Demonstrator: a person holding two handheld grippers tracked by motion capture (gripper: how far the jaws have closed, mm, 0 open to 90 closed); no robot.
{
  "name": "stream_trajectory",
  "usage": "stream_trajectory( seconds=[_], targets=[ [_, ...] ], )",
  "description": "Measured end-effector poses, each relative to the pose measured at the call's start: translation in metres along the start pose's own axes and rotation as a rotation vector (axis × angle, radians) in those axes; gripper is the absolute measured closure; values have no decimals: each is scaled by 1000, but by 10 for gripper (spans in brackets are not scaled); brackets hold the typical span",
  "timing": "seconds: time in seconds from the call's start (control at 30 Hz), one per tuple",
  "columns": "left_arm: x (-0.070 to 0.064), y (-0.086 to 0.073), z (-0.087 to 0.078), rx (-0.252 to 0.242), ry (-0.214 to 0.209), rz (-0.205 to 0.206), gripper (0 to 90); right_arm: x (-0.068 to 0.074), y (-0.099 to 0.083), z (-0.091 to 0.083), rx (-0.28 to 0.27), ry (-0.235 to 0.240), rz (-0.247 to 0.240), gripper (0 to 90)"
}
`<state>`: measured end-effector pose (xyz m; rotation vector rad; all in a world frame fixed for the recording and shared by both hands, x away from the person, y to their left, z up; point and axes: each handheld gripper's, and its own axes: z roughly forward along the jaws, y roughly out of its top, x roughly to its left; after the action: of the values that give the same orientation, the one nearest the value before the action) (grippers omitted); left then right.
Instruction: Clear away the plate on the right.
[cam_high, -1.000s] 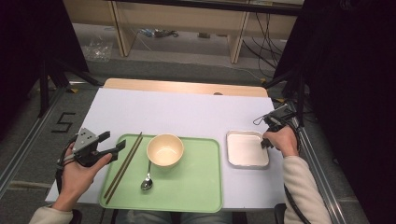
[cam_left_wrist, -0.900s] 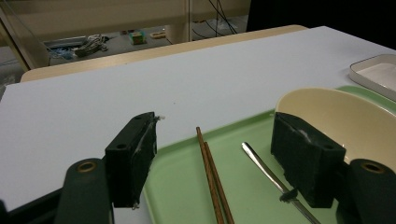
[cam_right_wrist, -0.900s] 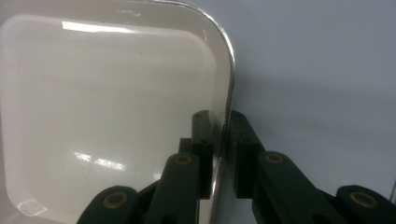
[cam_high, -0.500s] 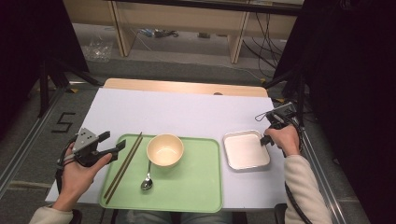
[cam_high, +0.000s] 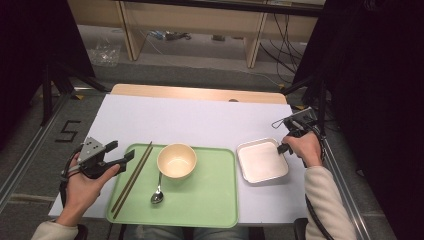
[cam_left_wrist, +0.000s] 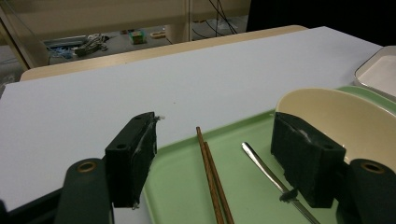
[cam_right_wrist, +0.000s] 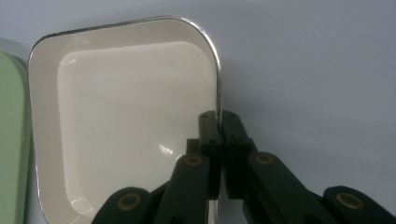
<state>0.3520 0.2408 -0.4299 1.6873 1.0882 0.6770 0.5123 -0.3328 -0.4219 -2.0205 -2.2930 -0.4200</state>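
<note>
At the table's near edge, my left tongs (cam_high: 121, 152) hang over the left rim of the flat green plastic tray (cam_high: 210, 200), jaws spread wide and gripping nothing; seen from the left gripper view they (cam_left_wrist: 224, 163) frame the pair of brown wooden chopsticks (cam_left_wrist: 212, 179) and the handle of the metal spoon (cam_left_wrist: 273, 179) lying on that tray. A round cream bowl (cam_high: 176, 160) sits at the tray's far edge, just beyond the spoon. Right of the tray, apart from it on the white tabletop (cam_high: 200, 120), lies the shallow square white enamel dish with a dark rim (cam_high: 262, 161). My right tongs (cam_right_wrist: 218, 122) are clenched on its right wall, one jaw inside, one outside. The dish looks empty and glossy, lying flat. Its tray-facing side runs parallel to the tray's right rim, so any slide onto the tray goes leftward, and my right hand (cam_high: 301, 149) is the nearer one.
</note>
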Motion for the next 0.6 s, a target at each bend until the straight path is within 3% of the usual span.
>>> stream_trajectory(
  seconds=[0.1, 0.13, 0.17, 0.27, 0.3, 0.37, 0.4, 0.43, 0.53, 0.6],
  targets=[
    [0, 0, 0, 0, 0, 0, 311, -3, 1, -5, 13, -8, -46, 894],
    [0, 0, 0, 0, 0, 0, 311, -4, 0, -4, -9, -1, -69, 894],
    [0, 0, 0, 1, 0, 0, 311, -2, 0, -7, 9, -5, -44, 894],
    [0, 0, 0, -2, 1, 1, 311, -5, -1, -10, -7, 8, -69, 894],
    [0, 0, 0, -2, 2, 0, 311, -4, -1, -12, 2, 8, -41, 894],
    [0, 0, 0, -3, 2, -1, 311, -4, -3, -16, -17, 19, -46, 894],
    [0, 0, 0, -3, 2, 0, 311, 0, -5, -19, -1, 35, 9, 894],
    [0, 0, 0, -2, 1, 1, 311, -1, -6, -22, -2, 24, -21, 894],
    [0, 1, 0, -3, 0, 0, 311, 4, -9, -30, -7, 51, -4, 894],
    [-1, 1, 0, -3, 0, -1, 311, 8, -11, -32, -15, 58, -43, 894]
  ],
)
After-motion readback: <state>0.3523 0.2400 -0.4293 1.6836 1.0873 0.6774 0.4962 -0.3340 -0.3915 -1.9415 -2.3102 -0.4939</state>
